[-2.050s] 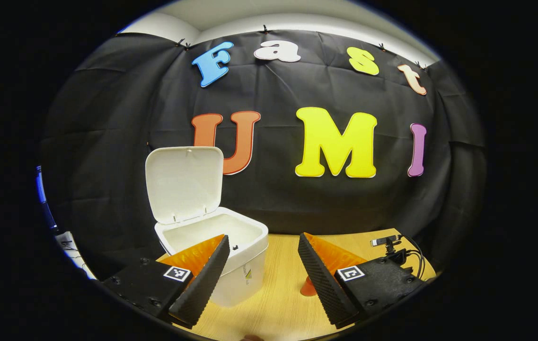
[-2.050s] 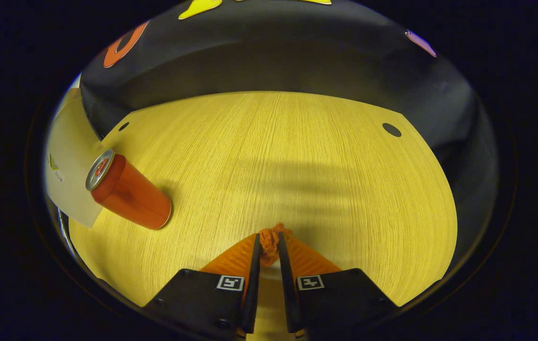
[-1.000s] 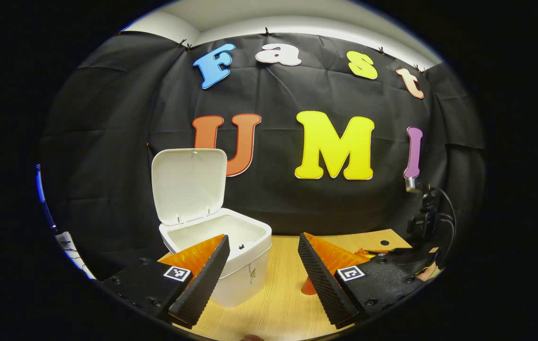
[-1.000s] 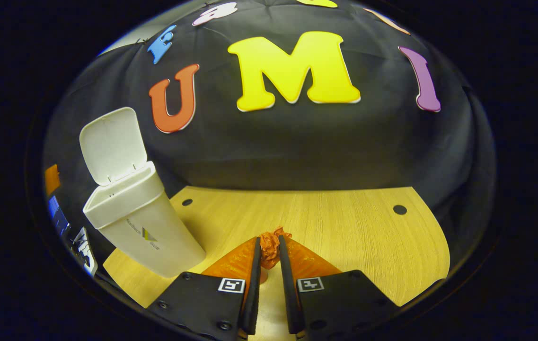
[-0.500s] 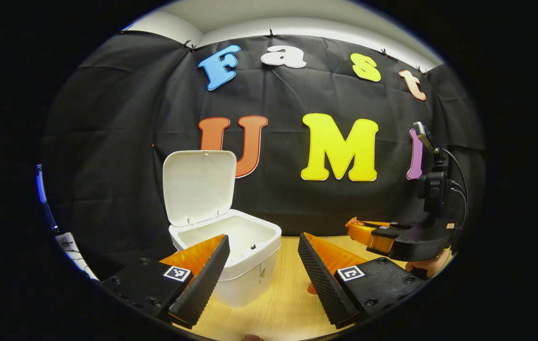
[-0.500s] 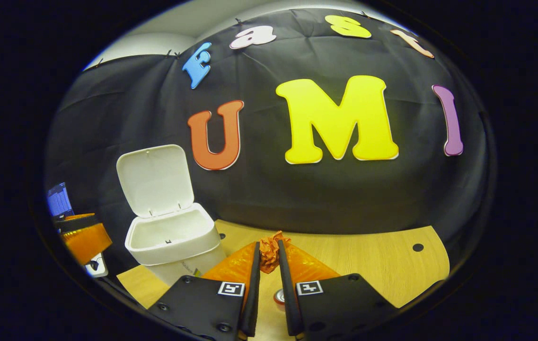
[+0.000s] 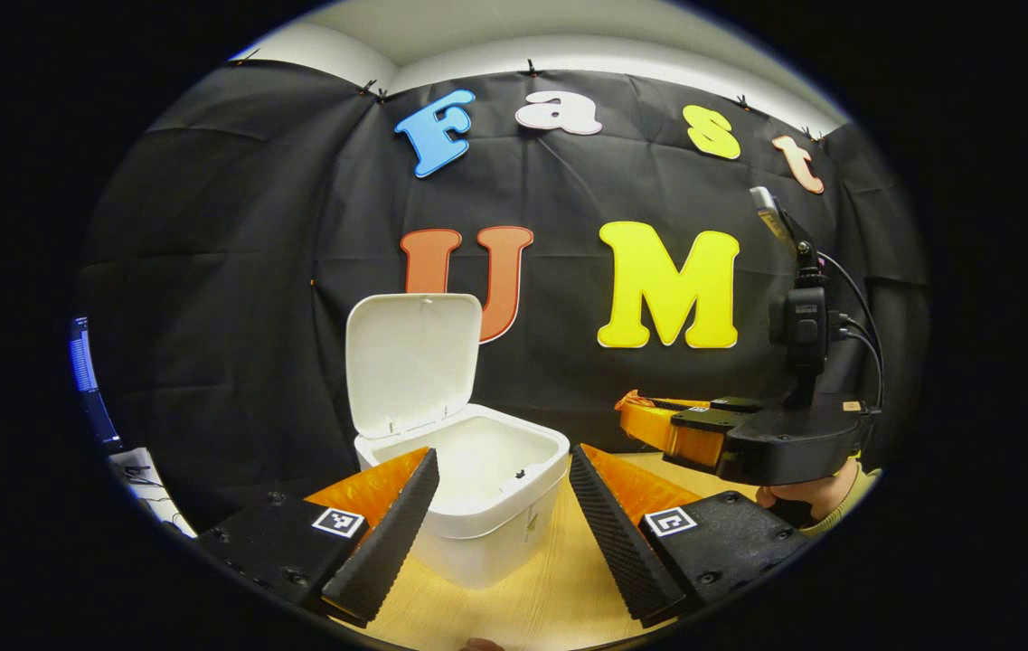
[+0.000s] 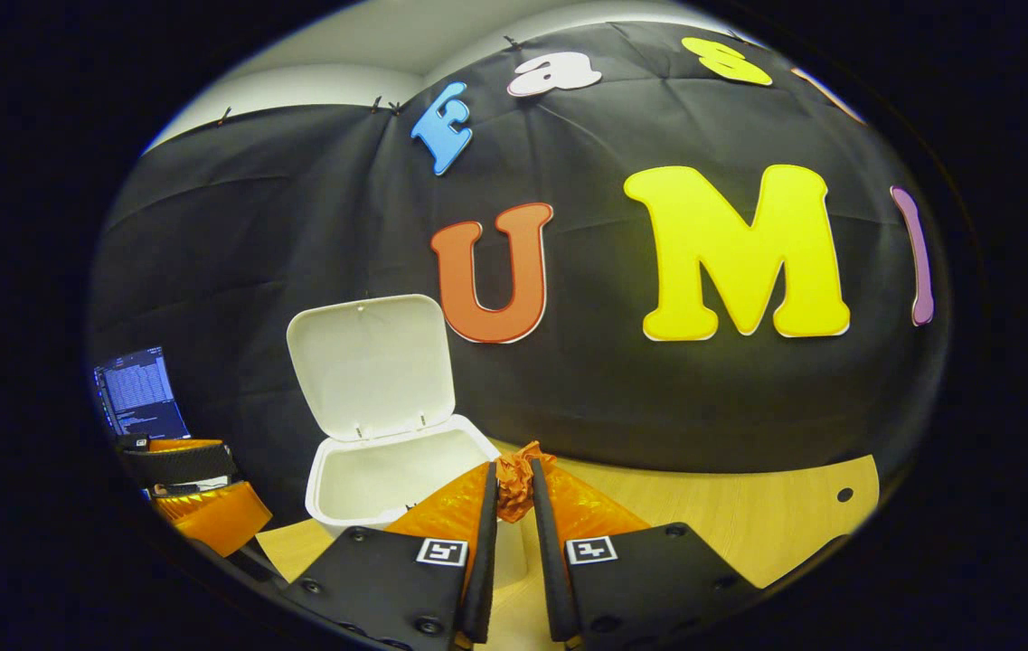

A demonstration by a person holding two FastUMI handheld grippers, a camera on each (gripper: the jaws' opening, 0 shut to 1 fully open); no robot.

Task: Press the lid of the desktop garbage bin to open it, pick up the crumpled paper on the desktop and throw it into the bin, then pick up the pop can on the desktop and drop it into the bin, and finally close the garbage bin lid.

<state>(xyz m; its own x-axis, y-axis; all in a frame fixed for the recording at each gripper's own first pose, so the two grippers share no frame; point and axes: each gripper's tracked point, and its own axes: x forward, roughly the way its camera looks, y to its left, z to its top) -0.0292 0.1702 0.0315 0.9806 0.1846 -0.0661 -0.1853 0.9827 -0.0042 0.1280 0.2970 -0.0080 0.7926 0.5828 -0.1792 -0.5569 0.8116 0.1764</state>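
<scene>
Between the right tool's point(image 8: 514, 484) fingers the crumpled paper point(image 8: 515, 477) is pinched at the tips, raised above the table point(image 8: 730, 520); just ahead and left stands the white bin point(image 8: 387, 484), lid point(image 8: 373, 366) upright; the left tool point(image 7: 500, 506) is spread wide, bin just beyond.

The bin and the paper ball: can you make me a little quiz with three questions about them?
1. True or false: the bin's lid is shut.
2. What does the right gripper pinch? A) a can B) crumpled paper C) nothing
3. Fill in: the left gripper is ____.

Key:
1. False. The lid stands up behind the white bin.
2. B.
3. Open, holding nothing.
</scene>
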